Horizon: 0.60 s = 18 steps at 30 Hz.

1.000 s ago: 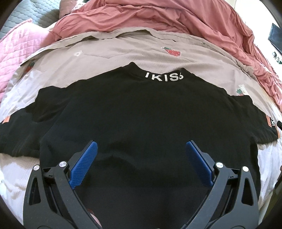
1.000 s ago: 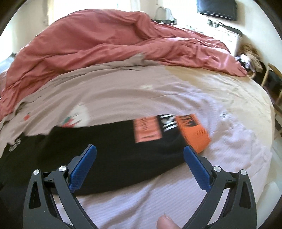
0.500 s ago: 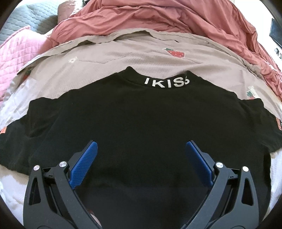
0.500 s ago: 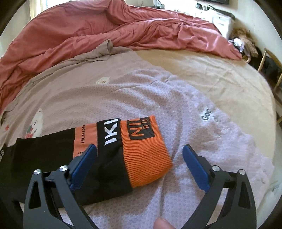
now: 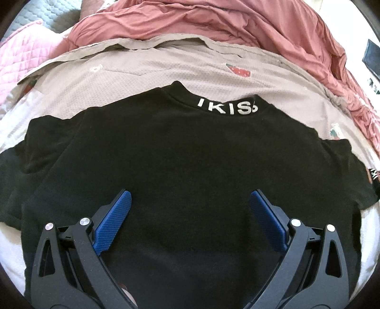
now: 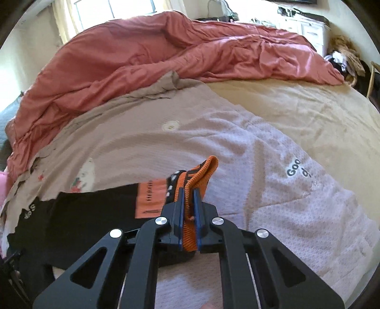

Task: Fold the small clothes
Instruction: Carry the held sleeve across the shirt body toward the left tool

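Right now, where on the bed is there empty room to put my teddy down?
The tan sheet is bare between the rumpled red duvet and the pale patterned blanket. That blanket is also free right of the orange cuff. It is crowded where the black shirt lies spread, under both grippers.

**Daylit, sharp, strongly curved**

Daylight from a window (image 6: 95, 14) washes the right wrist view's far wall pale. The black shirt (image 5: 190, 166) reads as near-featureless dark. Both views are sharp mid-frame; fisheye bends the bed's edges, and black vignettes fill the corners.
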Each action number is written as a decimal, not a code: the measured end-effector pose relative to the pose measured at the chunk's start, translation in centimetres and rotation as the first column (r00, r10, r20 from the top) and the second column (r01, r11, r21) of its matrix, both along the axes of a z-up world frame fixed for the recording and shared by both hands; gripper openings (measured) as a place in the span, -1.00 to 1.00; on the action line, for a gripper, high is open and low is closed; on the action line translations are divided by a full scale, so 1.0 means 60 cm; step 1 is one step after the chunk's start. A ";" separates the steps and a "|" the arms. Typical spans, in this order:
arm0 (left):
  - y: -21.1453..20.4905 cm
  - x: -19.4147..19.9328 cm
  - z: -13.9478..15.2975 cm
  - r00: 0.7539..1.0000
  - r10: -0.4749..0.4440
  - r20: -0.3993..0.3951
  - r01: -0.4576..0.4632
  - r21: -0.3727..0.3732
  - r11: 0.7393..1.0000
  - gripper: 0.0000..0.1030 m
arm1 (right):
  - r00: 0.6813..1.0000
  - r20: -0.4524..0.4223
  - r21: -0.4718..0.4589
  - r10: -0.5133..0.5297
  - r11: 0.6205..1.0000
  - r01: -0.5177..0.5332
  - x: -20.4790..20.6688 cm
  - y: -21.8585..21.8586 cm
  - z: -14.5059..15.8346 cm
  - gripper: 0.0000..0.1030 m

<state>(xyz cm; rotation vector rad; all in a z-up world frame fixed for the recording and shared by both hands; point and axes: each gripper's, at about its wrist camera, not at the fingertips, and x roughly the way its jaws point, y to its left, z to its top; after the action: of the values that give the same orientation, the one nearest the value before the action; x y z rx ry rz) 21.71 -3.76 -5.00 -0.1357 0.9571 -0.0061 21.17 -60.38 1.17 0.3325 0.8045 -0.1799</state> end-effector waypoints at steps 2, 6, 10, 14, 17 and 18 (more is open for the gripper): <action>0.005 -0.002 0.004 1.000 0.001 0.007 -0.001 -0.018 1.000 0.82 | 1.000 0.024 0.016 0.018 1.000 -0.018 -0.002 0.018 0.018 -0.88; 0.019 -0.011 0.012 1.000 0.009 0.027 -0.008 -0.050 0.999 0.82 | 0.990 0.091 0.025 0.108 0.994 -0.110 0.001 0.092 0.066 -0.88; 0.038 -0.022 0.022 0.999 0.019 0.044 -0.016 -0.081 0.997 0.82 | 0.960 0.170 0.054 0.224 0.970 -0.236 0.011 0.187 0.118 -0.89; 0.066 -0.034 0.034 0.997 0.042 0.064 -0.034 -0.117 0.993 0.82 | 0.913 0.217 0.094 0.344 0.924 -0.371 0.025 0.293 0.149 -0.89; 0.094 -0.041 0.043 0.994 0.075 0.081 -0.063 -0.142 0.988 0.82 | 0.864 0.237 0.114 0.444 0.871 -0.479 0.034 0.385 0.160 -0.89; 0.103 -0.043 0.046 0.993 0.087 0.085 -0.073 -0.152 0.986 0.82 | 0.844 0.238 0.118 0.480 0.849 -0.516 0.038 0.421 0.160 -0.89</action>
<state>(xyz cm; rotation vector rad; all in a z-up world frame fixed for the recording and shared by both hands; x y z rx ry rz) 19.14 2.40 -2.26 -0.3089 0.8593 -0.0091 23.46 -35.12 10.78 0.2916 0.6828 0.4178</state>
